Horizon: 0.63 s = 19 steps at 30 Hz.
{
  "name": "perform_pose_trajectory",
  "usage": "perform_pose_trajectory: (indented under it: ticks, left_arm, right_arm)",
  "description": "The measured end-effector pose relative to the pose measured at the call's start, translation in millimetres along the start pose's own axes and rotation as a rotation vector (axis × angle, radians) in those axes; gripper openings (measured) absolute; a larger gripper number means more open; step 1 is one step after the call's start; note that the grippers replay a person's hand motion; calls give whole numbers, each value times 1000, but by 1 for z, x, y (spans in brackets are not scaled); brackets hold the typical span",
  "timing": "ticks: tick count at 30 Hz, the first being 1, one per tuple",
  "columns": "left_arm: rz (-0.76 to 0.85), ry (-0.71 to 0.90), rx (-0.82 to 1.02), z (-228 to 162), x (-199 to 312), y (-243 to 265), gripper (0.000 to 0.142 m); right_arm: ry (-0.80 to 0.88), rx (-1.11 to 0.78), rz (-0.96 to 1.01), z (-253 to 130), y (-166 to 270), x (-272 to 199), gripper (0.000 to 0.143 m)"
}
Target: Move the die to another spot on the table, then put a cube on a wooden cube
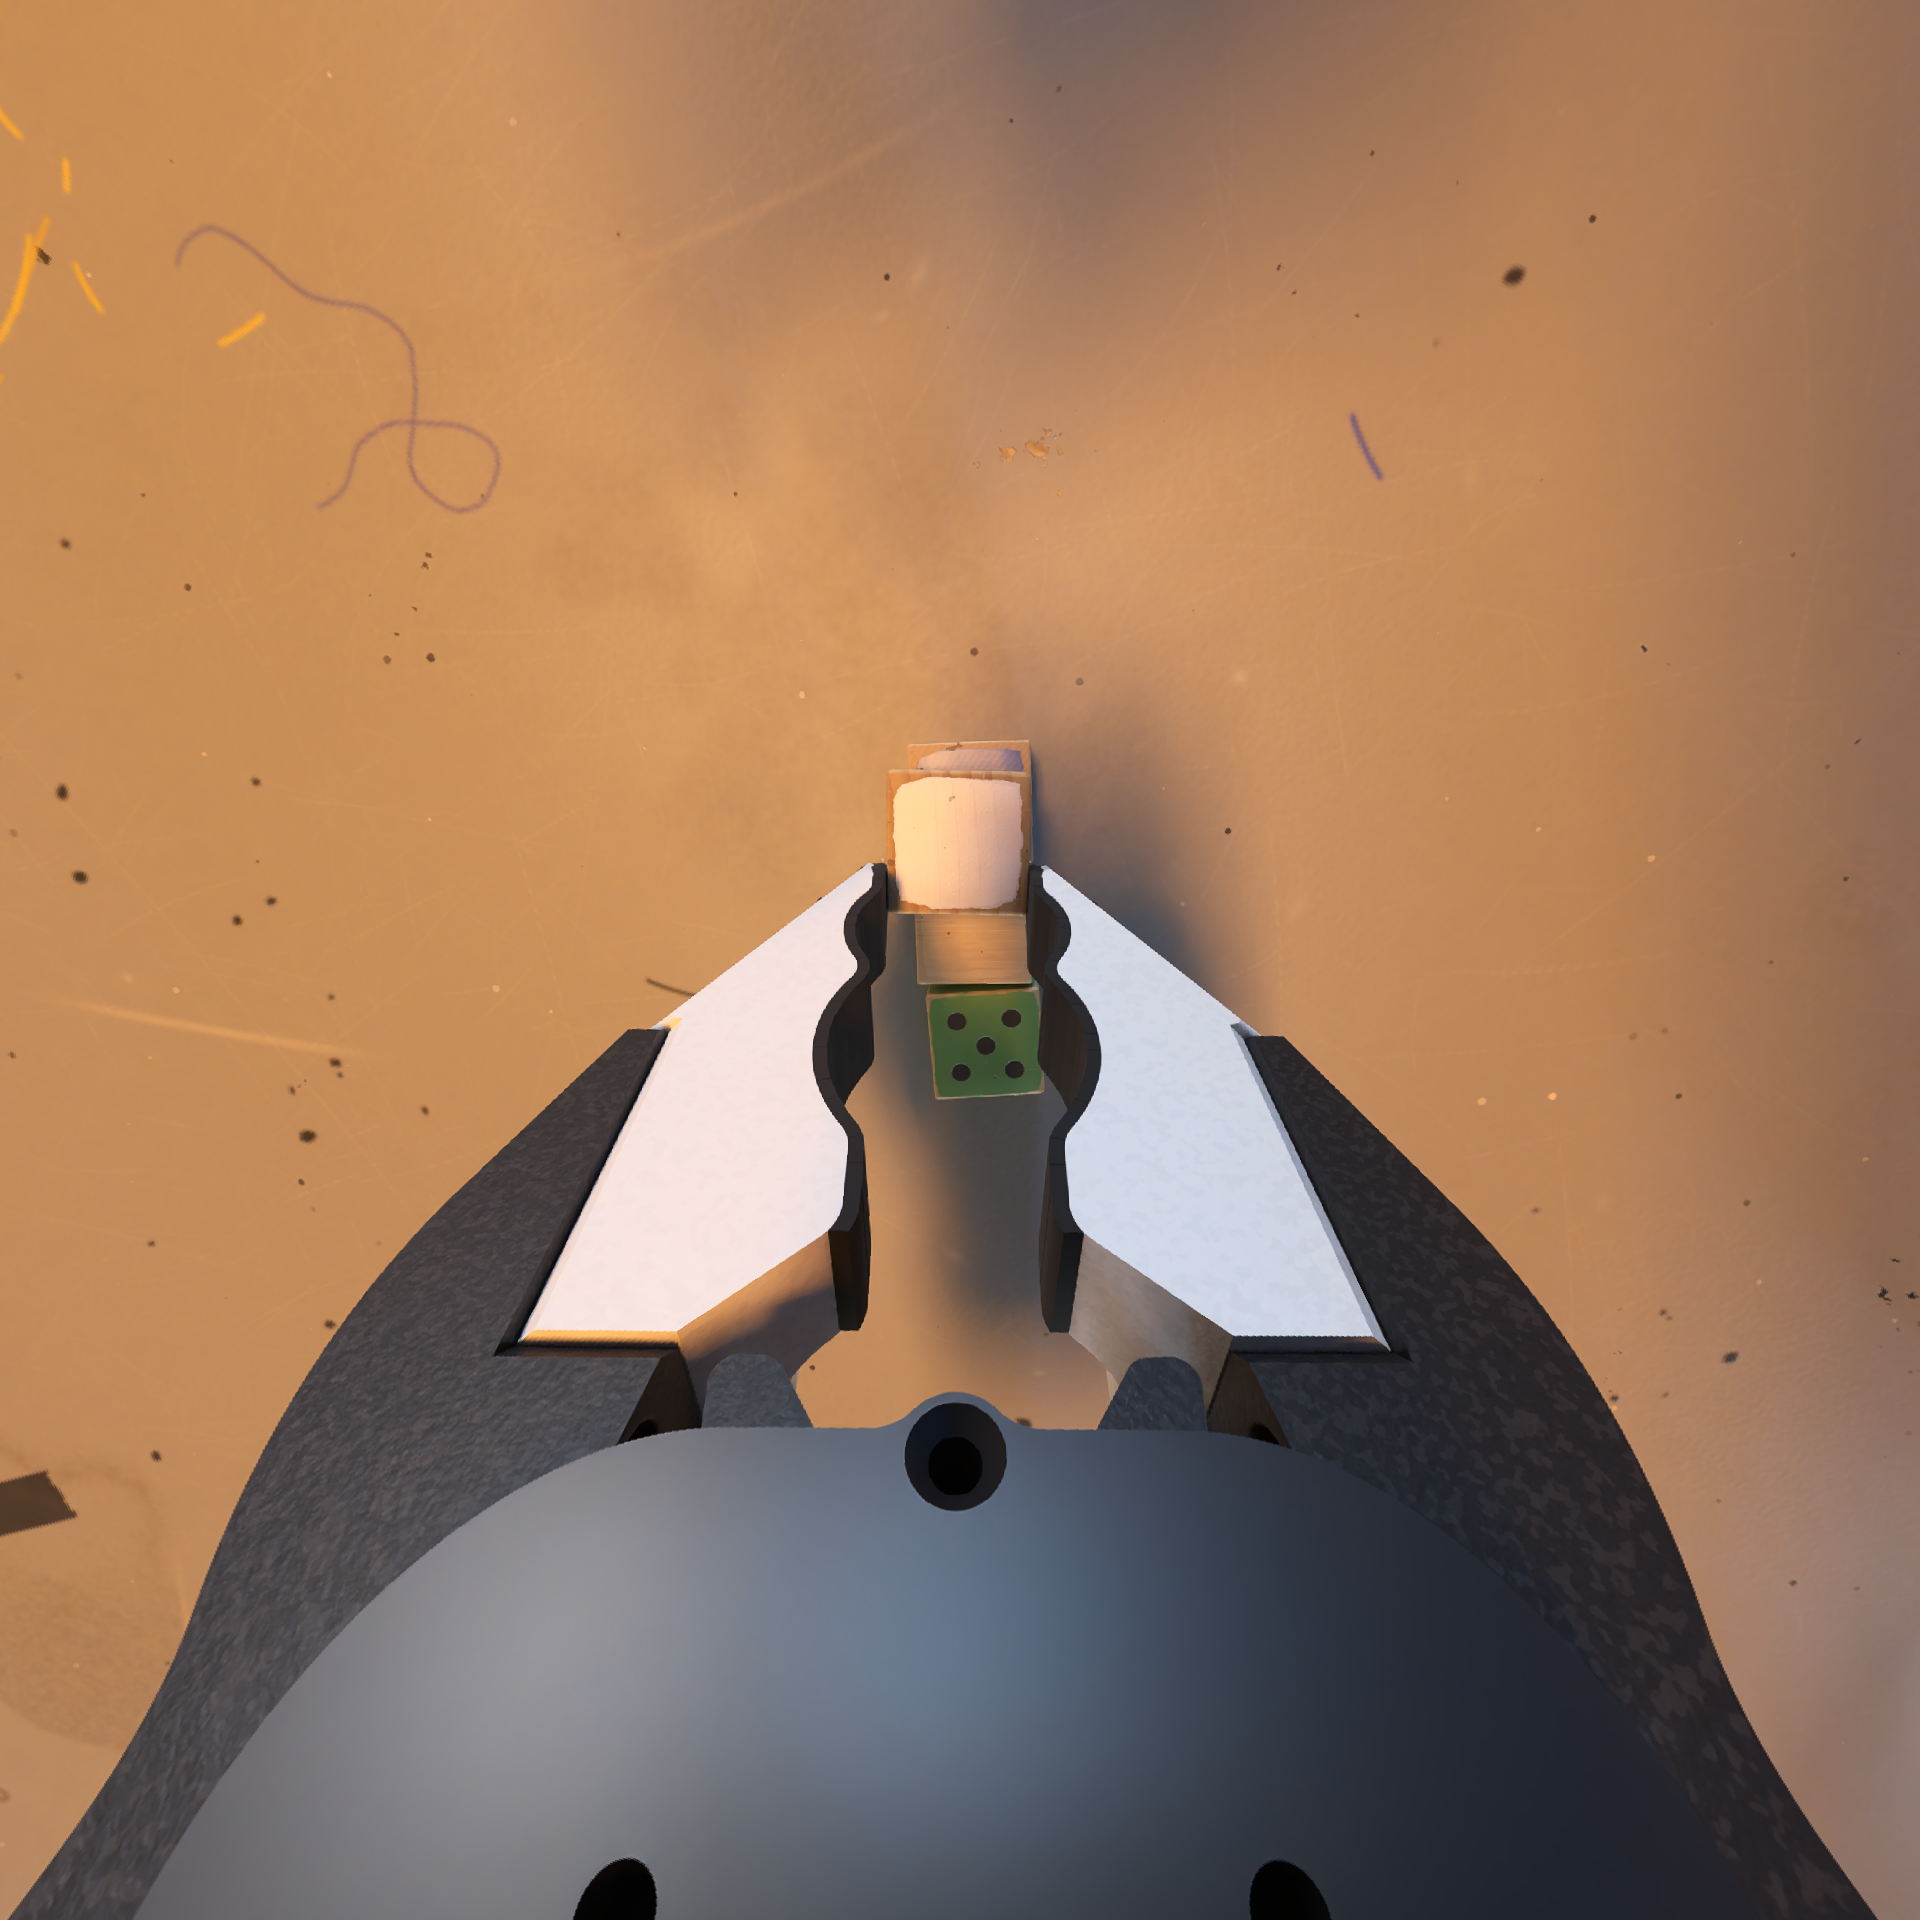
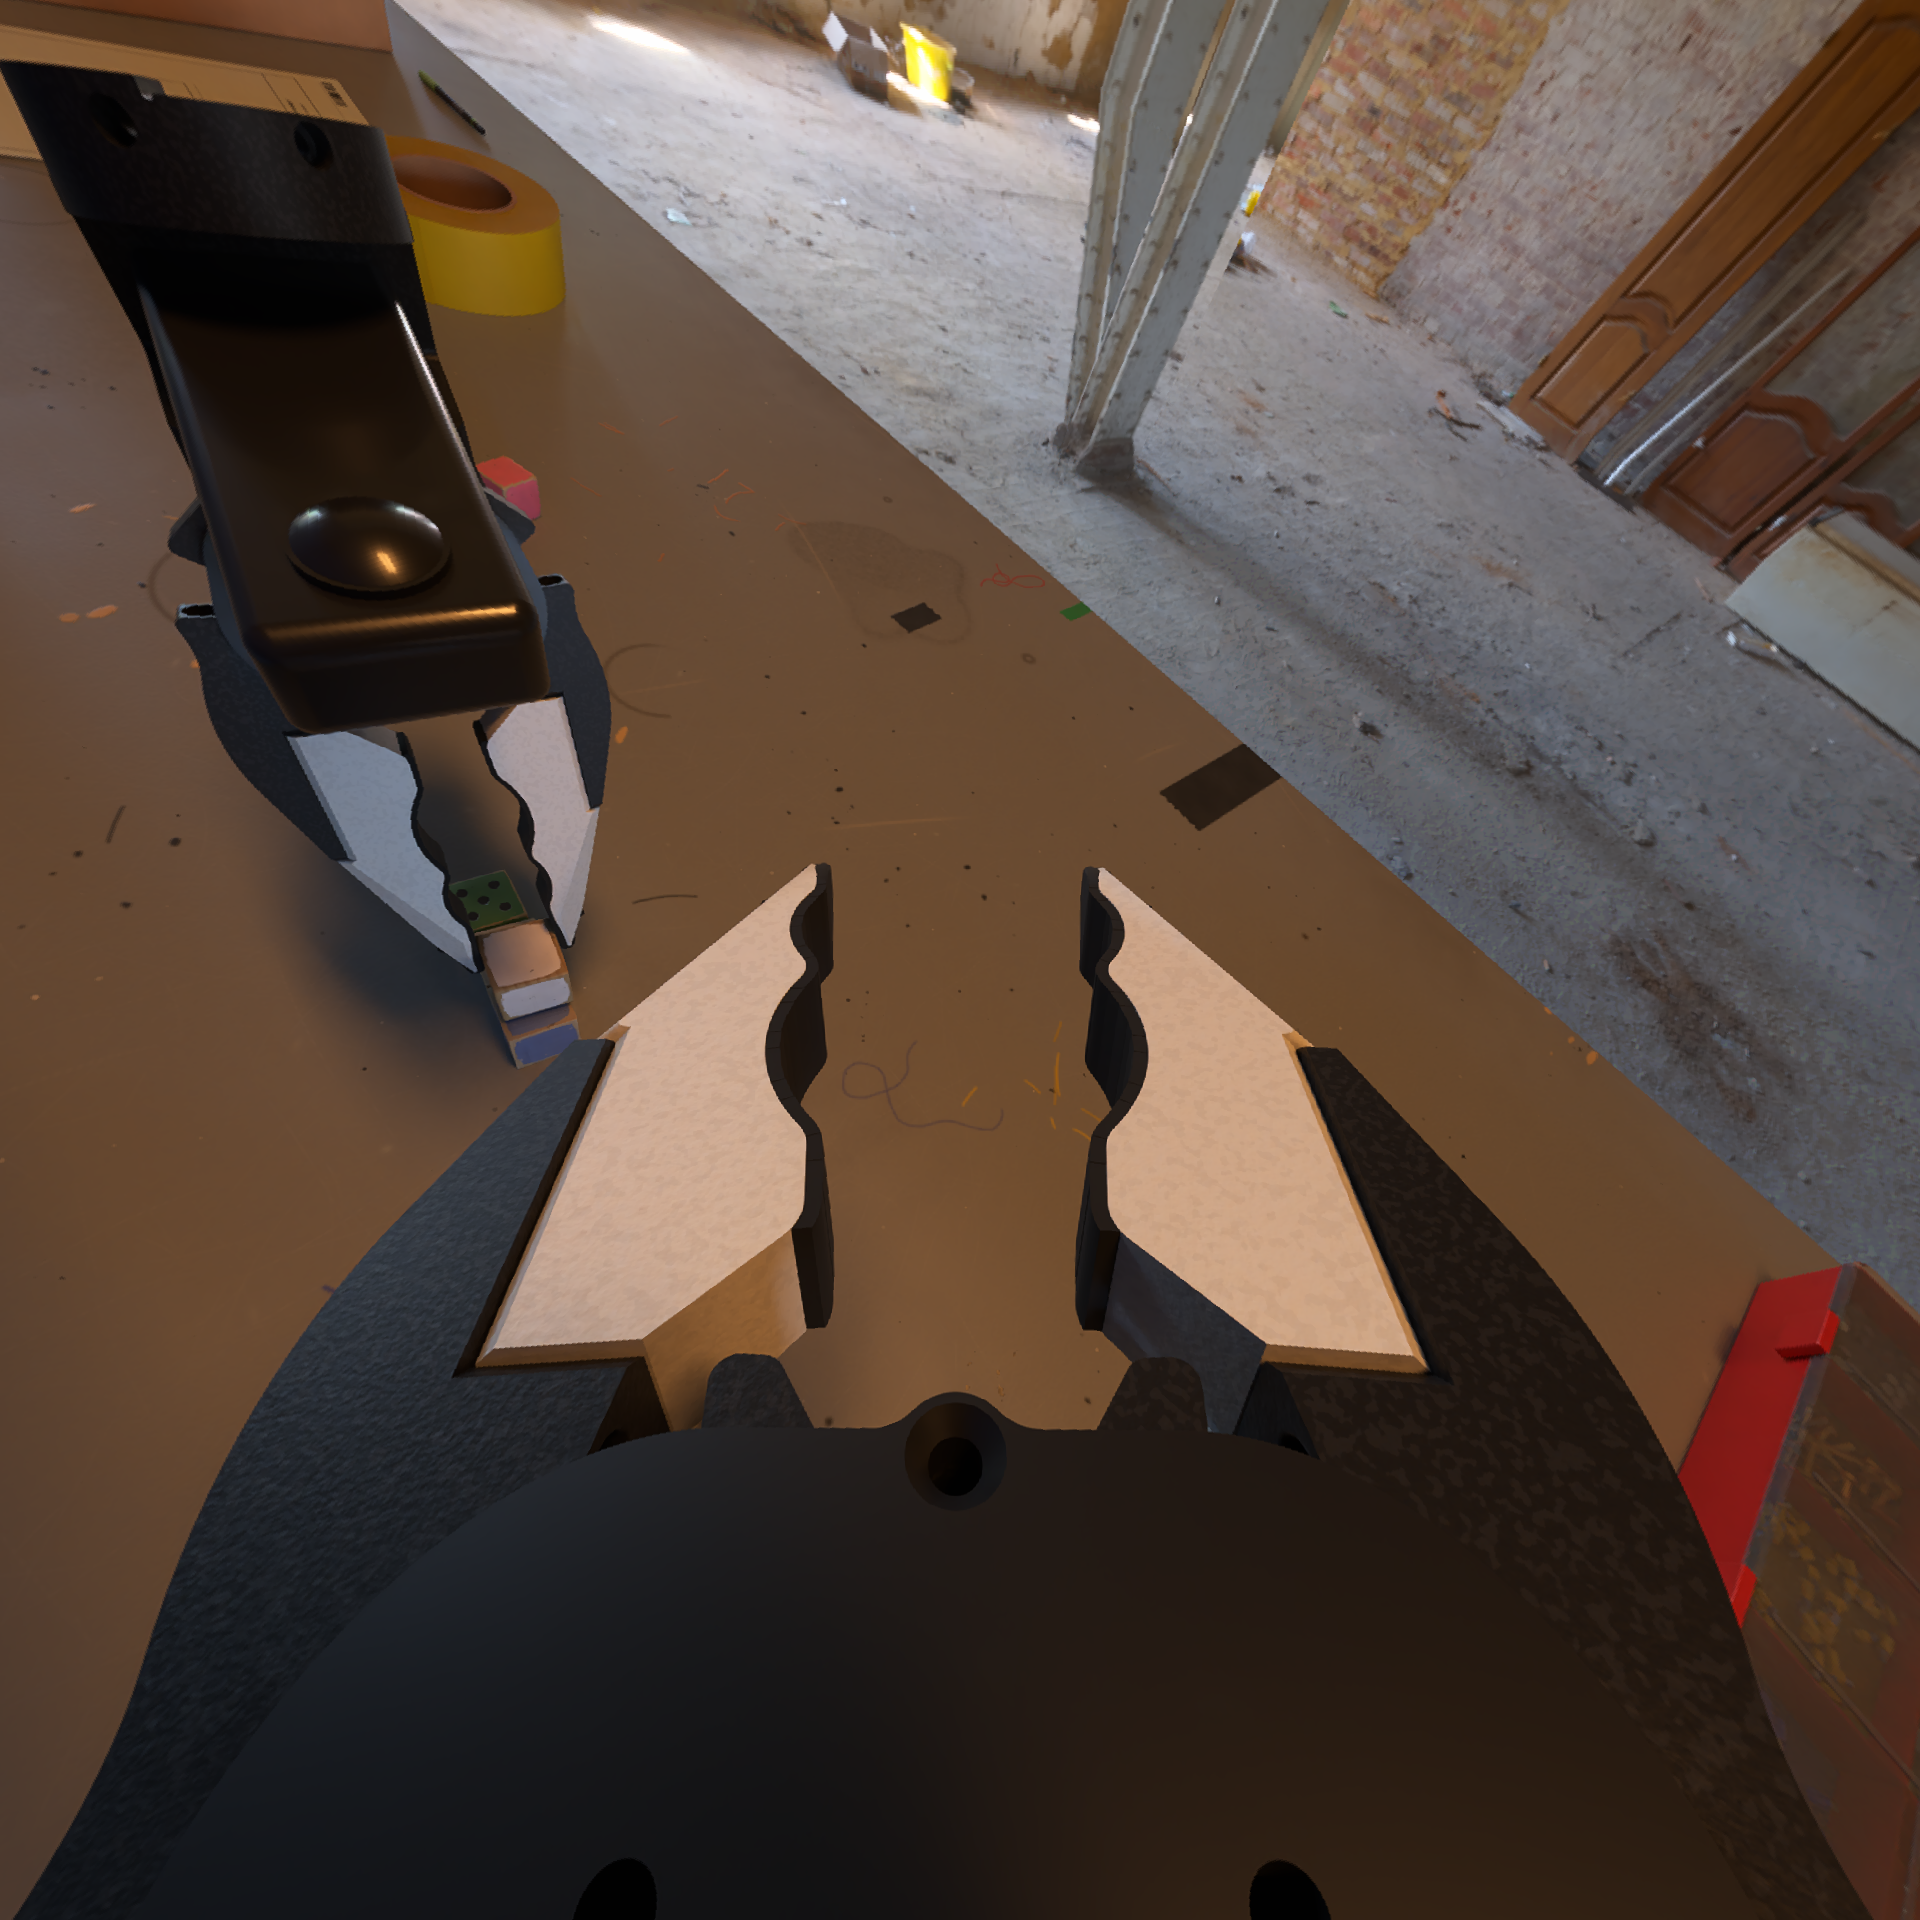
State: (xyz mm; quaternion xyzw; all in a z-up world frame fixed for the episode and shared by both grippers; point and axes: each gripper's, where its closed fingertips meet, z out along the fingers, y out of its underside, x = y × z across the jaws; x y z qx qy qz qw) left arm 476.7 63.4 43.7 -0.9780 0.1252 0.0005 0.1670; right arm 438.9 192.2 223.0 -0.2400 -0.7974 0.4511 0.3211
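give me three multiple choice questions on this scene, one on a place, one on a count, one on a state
1. Where is the small green die?
A) on the brown table, between the fingers of the left hand-held gripper
B) on a tape roll
C) on the floor

2. How many black pips show on its top face?
A) two
B) five
C) six

3. The right hand-held gripper is:
A) open and empty
B) shut on the die
C) shut on a cube

Answers: A, the die lies between those fingers, beside the white-topped wooden cube; B, five pips show from above; A, only bare table shows in its wide gap.
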Motion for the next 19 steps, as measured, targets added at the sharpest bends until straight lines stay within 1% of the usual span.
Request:
perform_pose_trajectory:
  ticks: [10, 12, 13, 19]
  left_arm:
    - [-10, -15, -4, 3, -2, 0, 26]
    - [-13, -4, 10, 1, 0, -3, 36]
    - [-13, 5, 21, 0, 1, -4, 39]
    - [-30, -8, 29, -8, 0, -3, 39]
  right_arm:
    - [-4, -8, 10, 1, 3, 1, 48]
    - [-6, -12, 11, 2, 4, 1, 48]
    - [-6, -14, 11, 2, 5, 1, 48]
    - [-2, -20, 17, 2, 7, 3, 48]
